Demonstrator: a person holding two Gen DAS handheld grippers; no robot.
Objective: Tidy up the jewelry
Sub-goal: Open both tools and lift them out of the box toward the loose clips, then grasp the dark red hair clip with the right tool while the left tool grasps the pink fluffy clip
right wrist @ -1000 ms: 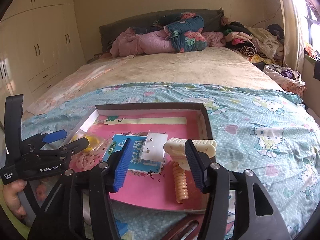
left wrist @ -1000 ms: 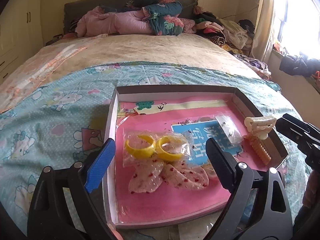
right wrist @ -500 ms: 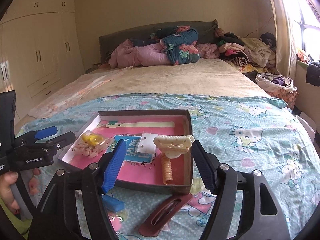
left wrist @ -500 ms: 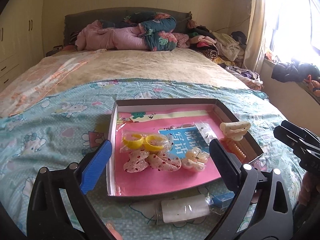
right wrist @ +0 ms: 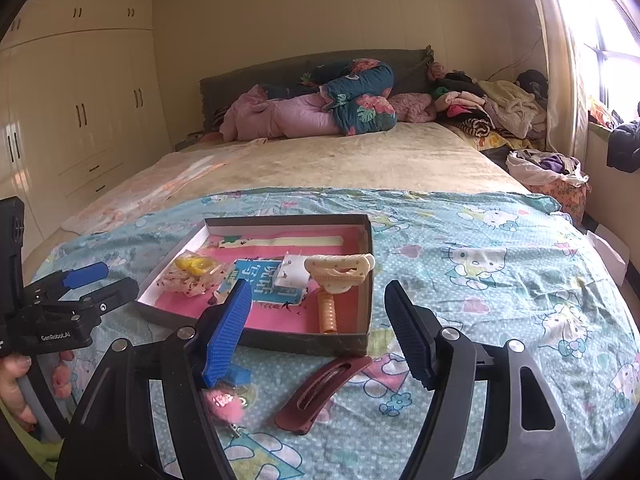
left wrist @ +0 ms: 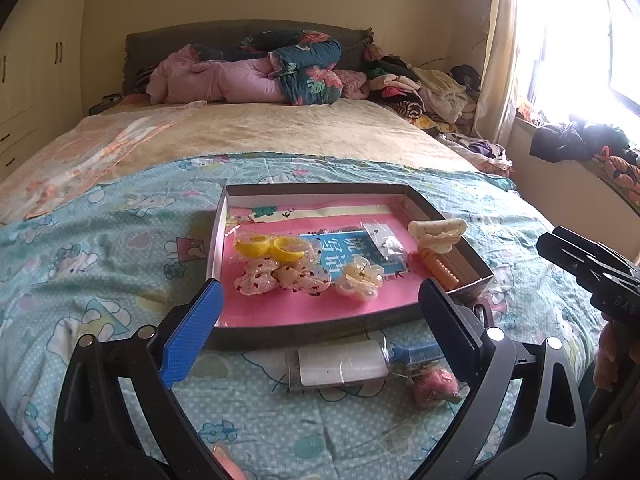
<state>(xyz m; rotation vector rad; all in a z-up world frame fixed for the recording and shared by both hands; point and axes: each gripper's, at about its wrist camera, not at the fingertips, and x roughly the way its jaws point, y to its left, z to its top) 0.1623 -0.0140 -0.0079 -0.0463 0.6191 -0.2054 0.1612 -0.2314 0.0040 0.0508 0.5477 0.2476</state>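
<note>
While both grippers stand back from the box [right wrist: 304, 340] on the bed [right wrist: 480, 280], three loose items lie on the patterned sheet outside it, along its near wall. In the right wrist view, the dark red hair clip [right wrist: 320, 390] lies between the jaws of the right gripper [right wrist: 316, 328], just below them and toward 6 o'clock from the box wall. Its long axis runs from 7 o'clock to 1 o'clock, oblique to the line joining the jaws. The right gripper is judged the nearer to this clip; a wrist roll would likely be needed to close across the short side.

In the left wrist view, the clear packet with a white card [left wrist: 344, 364] lies between the jaws of the left gripper [left wrist: 320, 320], its long axis running 9 o'clock to 3 o'clock. The pink fluffy piece [left wrist: 434, 386] rests at 4 o'clock from that packet, near the right-hand jaw.

Jaw state: left jaws are wide apart and hold nothing; right jaws are apart and hold nothing.

Count outside the box: one dark red clip, one clear packet, one pink piece. Count inside the box: two yellow rings [left wrist: 272, 246] in a bag, one cream claw clip [left wrist: 438, 232], one orange coil [left wrist: 440, 270], one flower clip [left wrist: 360, 278], one small clear bag [left wrist: 382, 238]. The spotted pieces [left wrist: 280, 276] cannot be counted reliably.
</note>
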